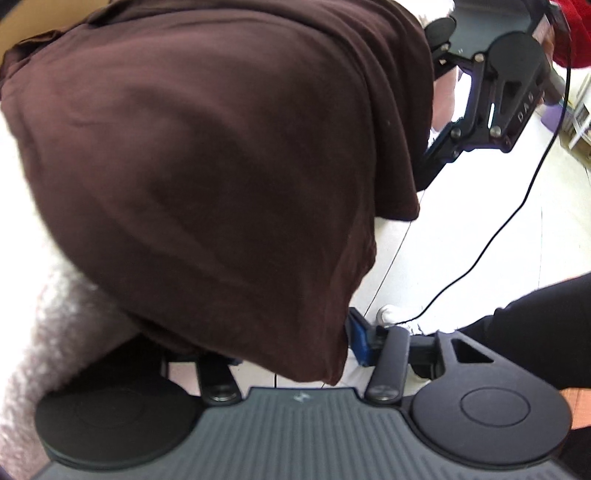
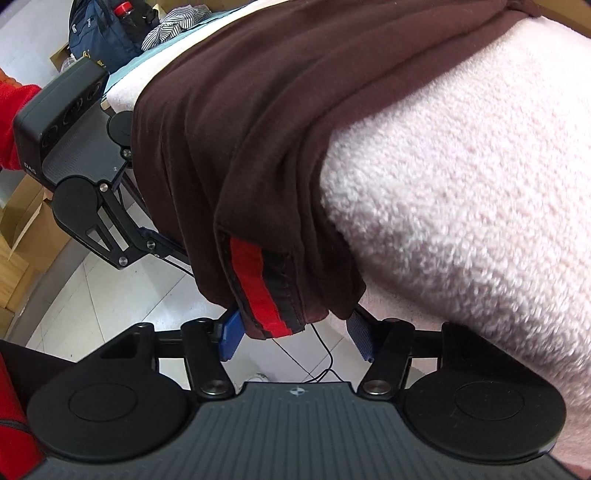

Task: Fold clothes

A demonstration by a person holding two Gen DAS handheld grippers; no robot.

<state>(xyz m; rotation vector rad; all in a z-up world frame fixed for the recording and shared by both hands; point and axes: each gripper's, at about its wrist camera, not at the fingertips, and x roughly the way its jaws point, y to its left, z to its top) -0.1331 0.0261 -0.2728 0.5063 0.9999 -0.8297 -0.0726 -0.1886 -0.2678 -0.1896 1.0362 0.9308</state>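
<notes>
A dark brown garment (image 1: 221, 166) lies over the edge of a fluffy pale pink blanket (image 2: 461, 184), and its lower part hangs down over the side. In the left wrist view, my left gripper (image 1: 295, 350) sits under a hanging corner. The right blue pad (image 1: 360, 339) touches the cloth's edge, the other pad is hidden under the fabric, and the jaws stand well apart. In the right wrist view, a cuff with a red and black stripe (image 2: 269, 295) dangles between the two blue pads (image 2: 231, 334) of my right gripper (image 2: 297, 336), which is open and not pressing it.
White tiled floor (image 1: 461, 229) lies below with a black cable (image 1: 491, 236) across it. A white shoe (image 1: 391, 315) and a black trouser leg (image 1: 535, 332) are close by. Cardboard boxes (image 2: 22, 229), a dark blue bag (image 2: 103, 33) and striped cloth (image 2: 170, 27) sit beyond.
</notes>
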